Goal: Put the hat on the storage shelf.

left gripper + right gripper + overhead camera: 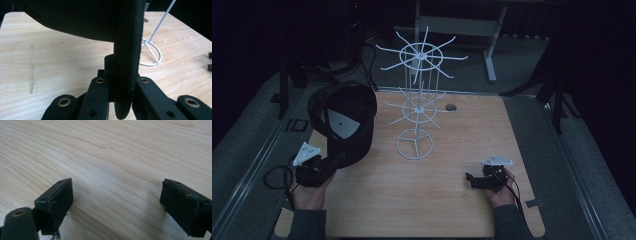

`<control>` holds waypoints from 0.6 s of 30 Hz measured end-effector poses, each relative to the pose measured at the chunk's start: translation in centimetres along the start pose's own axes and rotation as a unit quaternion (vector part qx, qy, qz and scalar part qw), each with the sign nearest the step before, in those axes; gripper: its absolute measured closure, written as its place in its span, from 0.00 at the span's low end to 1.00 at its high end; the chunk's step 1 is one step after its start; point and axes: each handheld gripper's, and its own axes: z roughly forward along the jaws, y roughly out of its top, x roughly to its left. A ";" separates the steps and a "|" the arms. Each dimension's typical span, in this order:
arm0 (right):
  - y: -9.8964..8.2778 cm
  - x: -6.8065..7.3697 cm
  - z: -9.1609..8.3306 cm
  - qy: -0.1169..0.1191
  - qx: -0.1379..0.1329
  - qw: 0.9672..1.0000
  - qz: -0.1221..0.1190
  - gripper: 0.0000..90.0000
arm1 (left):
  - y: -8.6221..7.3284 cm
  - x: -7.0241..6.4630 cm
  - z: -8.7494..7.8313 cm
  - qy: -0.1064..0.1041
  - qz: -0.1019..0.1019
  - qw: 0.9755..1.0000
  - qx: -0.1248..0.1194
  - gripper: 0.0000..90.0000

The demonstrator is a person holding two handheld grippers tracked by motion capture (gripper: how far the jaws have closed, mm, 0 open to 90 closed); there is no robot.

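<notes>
On the wooden bench (432, 190), which is taking up the middle of the high view, three items are being recorded, from largest to smallest.

A white wire display stand (417, 100) is being seen upright behind the centre of the bench, its ring base (150, 53) resting flat on the wood and its two tiers of spokes being carried on a thin central column. Nothing is being touched by the stand.

A black cap (344, 122) is being held up at the left of the bench, just left of the stand and apart from it. Its opening is being turned toward the camera, so that a pale lining patch is being shown inside. In the left gripper view the edge of the cap's brim (127, 62) is being seen running upright between the two black jaws.

The left claw (334, 162) is being kept closed tight on that brim, with the cap being carried above the bench rather than resting on it.

The right claw (469, 180) is being held low at the right front of the bench, well apart from cap and stand. Its jaws are being kept wide in the right gripper view, with bare wood alone being seen between its fingertips (56, 200).
</notes>
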 end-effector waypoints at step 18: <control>0.0 0.0 0.0 0.000 -0.001 1.000 0.000 0.13 | 1.2 -0.1 -0.4 0.008 0.007 1.000 -0.013 0.96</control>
